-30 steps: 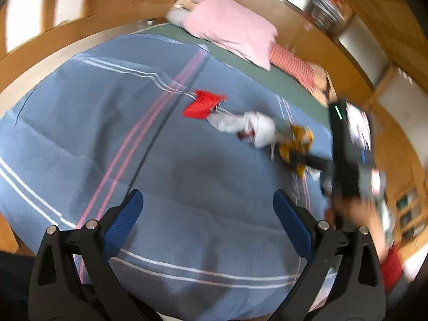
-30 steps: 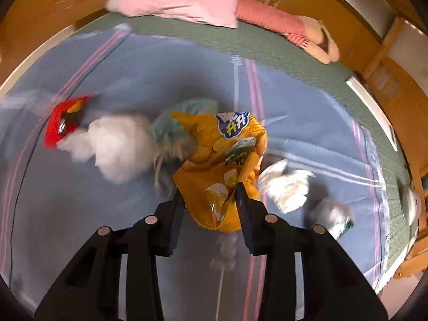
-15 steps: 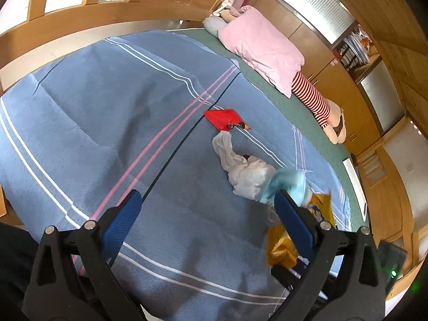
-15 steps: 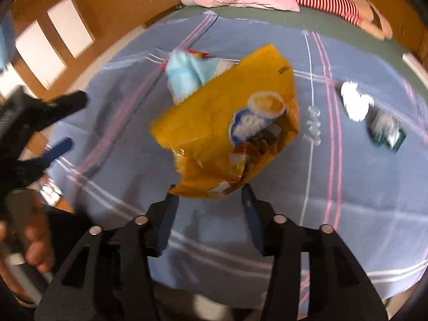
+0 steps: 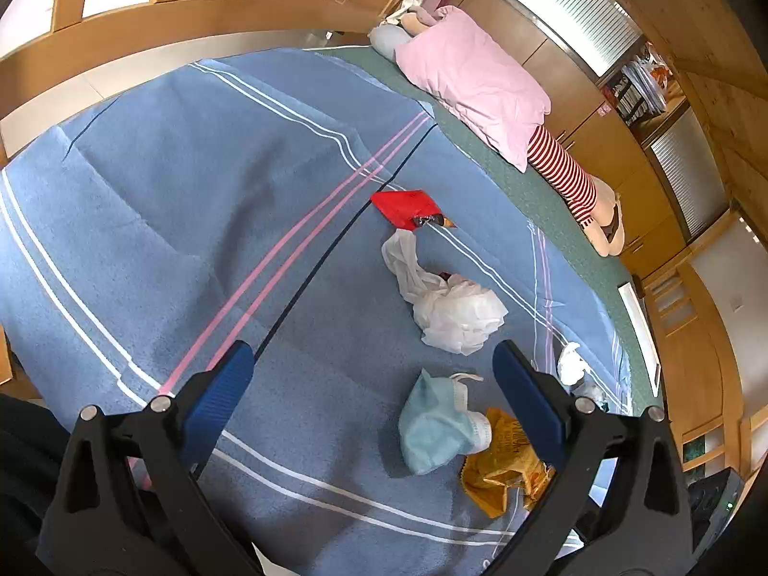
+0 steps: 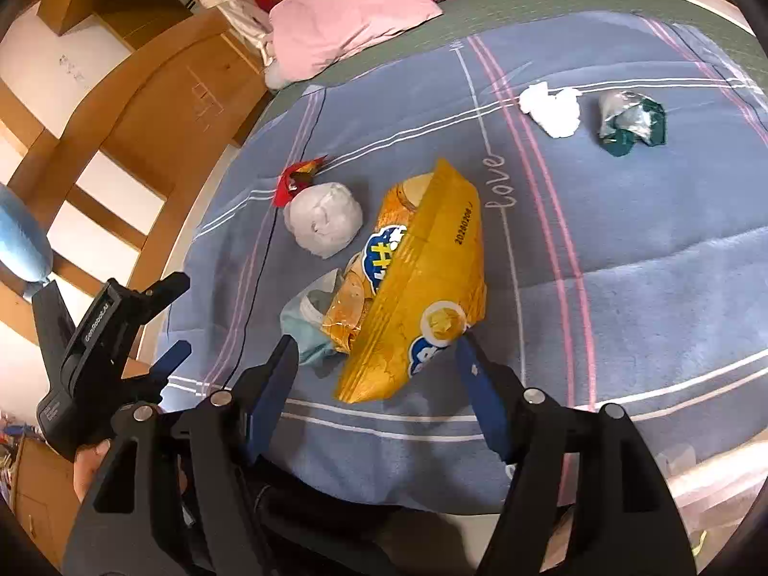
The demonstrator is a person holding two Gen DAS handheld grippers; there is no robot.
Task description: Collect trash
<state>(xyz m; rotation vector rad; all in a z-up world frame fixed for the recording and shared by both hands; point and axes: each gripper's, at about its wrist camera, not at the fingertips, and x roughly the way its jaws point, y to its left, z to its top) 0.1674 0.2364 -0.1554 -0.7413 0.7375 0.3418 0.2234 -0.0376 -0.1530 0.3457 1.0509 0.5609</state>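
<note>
A yellow chip bag (image 6: 417, 283) lies on the blue striped blanket (image 6: 648, 288), between the open fingers of my right gripper (image 6: 377, 350) and free of them. It also shows in the left wrist view (image 5: 504, 465). A light blue face mask (image 5: 432, 425) lies beside it. A white plastic bag (image 5: 451, 307), a red wrapper (image 5: 403, 206), a crumpled tissue (image 6: 552, 108) and a green-silver wrapper (image 6: 631, 122) lie farther off. My left gripper (image 5: 374, 389) is open and empty above the near blanket.
A pink pillow (image 5: 470, 91) and a red-striped doll (image 5: 571, 182) lie at the head of the bed. Wooden bed rails (image 5: 144, 33) and cupboards surround it. The left gripper's body (image 6: 91, 345) is at the lower left of the right wrist view.
My right gripper carried the chip bag toward the near edge of the blanket and opened; the bag now lies loose. The mask has dropped beside it. My left gripper's view swung right.
</note>
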